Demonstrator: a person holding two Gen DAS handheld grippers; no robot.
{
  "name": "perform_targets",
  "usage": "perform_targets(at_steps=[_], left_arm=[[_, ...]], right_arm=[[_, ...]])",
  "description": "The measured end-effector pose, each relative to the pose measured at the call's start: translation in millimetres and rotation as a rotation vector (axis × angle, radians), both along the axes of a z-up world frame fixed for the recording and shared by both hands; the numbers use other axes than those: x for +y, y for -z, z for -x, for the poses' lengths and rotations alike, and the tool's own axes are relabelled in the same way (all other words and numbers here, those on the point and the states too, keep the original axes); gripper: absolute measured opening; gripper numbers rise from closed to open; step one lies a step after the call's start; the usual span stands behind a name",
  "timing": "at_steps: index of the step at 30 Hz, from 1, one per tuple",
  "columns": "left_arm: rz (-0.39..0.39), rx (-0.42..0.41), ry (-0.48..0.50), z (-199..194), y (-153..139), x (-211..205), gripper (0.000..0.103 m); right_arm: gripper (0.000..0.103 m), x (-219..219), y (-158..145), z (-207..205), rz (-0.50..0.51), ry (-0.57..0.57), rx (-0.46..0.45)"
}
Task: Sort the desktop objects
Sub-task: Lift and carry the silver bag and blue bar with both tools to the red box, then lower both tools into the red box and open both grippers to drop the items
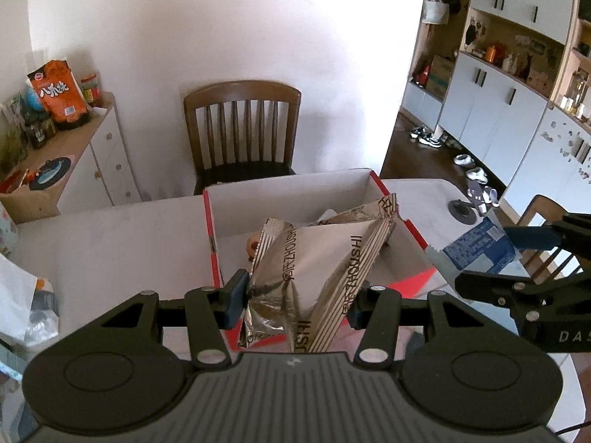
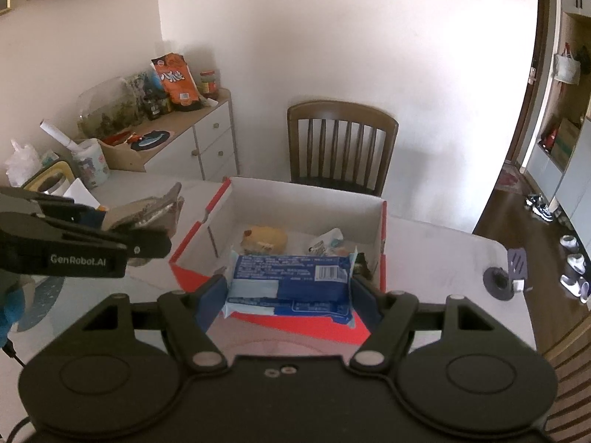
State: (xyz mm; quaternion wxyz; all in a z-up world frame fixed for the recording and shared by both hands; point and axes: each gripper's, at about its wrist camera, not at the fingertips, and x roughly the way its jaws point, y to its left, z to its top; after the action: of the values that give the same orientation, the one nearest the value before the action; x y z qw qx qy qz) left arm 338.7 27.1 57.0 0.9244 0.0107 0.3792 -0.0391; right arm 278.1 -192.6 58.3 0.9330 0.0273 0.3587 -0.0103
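Observation:
My left gripper [image 1: 295, 304] is shut on a silver foil snack bag [image 1: 317, 262] and holds it above the near edge of the red-and-white cardboard box [image 1: 288, 192]. My right gripper [image 2: 288, 295] is shut on a blue wrapped packet [image 2: 291, 280] and holds it over the box's near wall [image 2: 258, 317]. Inside the box lie a yellow bun-like item [image 2: 264, 240] and a small white wrapped item [image 2: 327, 243]. The right gripper with the blue packet [image 1: 480, 247] shows at the right of the left wrist view. The left gripper with the foil bag [image 2: 147, 210] shows at the left of the right wrist view.
The box stands on a white table [image 1: 110, 236]. A wooden chair [image 1: 242, 129] stands behind the table. A white sideboard [image 2: 207, 133] with an orange snack bag [image 2: 175, 79] and jars is at the left. A black round grommet [image 2: 498, 282] sits in the table at the right.

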Motion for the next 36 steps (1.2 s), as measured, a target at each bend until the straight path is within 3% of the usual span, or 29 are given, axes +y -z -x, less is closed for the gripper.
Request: perform_targets(at_steps=[19,36], left_arm=[[0.008,0.113,-0.005,-94,35,5,0.051],[-0.042,0.190,-0.016,-152,67,9,0.051]], right_arm=[[0.073,-29,22,-66,-0.009,-0.020,0.034],[0.073,-33,67,-123,0.024,-0.014,0.104]])
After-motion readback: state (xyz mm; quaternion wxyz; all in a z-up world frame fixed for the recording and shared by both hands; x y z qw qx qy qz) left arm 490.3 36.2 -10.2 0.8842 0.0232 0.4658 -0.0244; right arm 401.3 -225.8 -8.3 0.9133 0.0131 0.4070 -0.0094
